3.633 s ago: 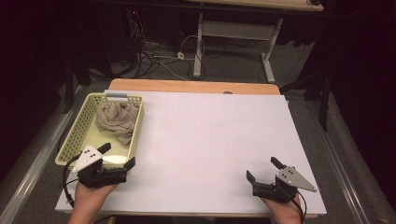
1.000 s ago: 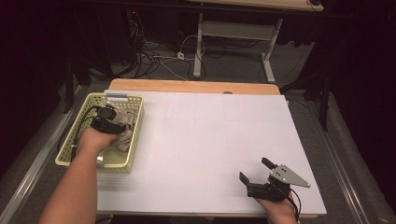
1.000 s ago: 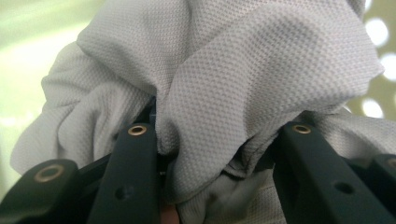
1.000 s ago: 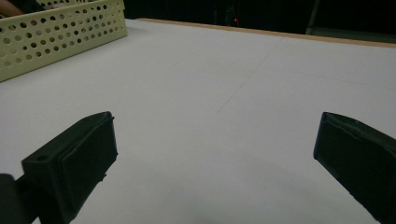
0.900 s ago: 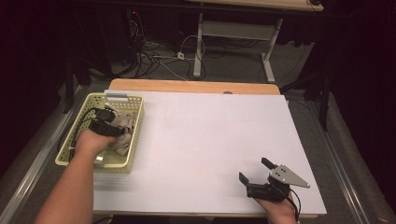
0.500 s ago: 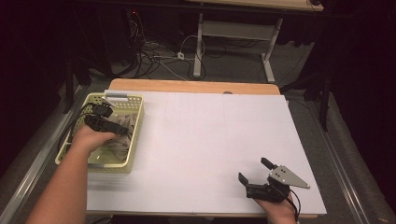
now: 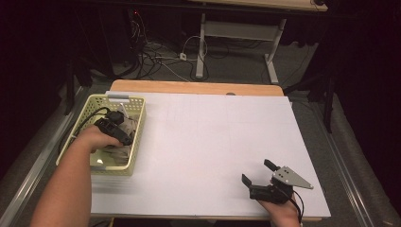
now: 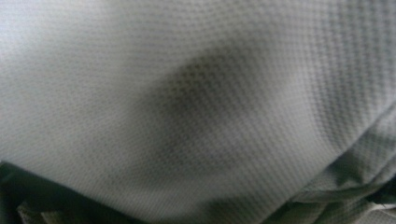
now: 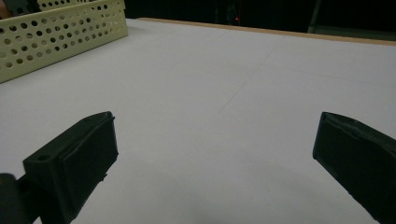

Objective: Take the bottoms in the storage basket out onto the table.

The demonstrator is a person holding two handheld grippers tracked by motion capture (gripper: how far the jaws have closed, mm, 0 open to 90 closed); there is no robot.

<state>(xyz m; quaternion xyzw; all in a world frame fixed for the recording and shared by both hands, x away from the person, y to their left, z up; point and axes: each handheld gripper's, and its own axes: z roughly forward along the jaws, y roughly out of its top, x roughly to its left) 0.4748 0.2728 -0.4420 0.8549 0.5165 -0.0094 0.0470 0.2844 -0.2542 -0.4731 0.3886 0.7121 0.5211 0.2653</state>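
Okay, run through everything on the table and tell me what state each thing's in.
Basket: upright at the table's left edge, cloth inside.
Cloth: crumpled in the basket.
Left gripper: down in the basket on the cloth, jaws just opened.
Right gripper: open, empty, over bare table.

light: overhead, bright on white table (image 7: 213, 142) | surroundings: dark | blur: grey cloth (image 8: 196, 93) pressed close, unfocused, shadowed at middle | right gripper view: near foreground soft
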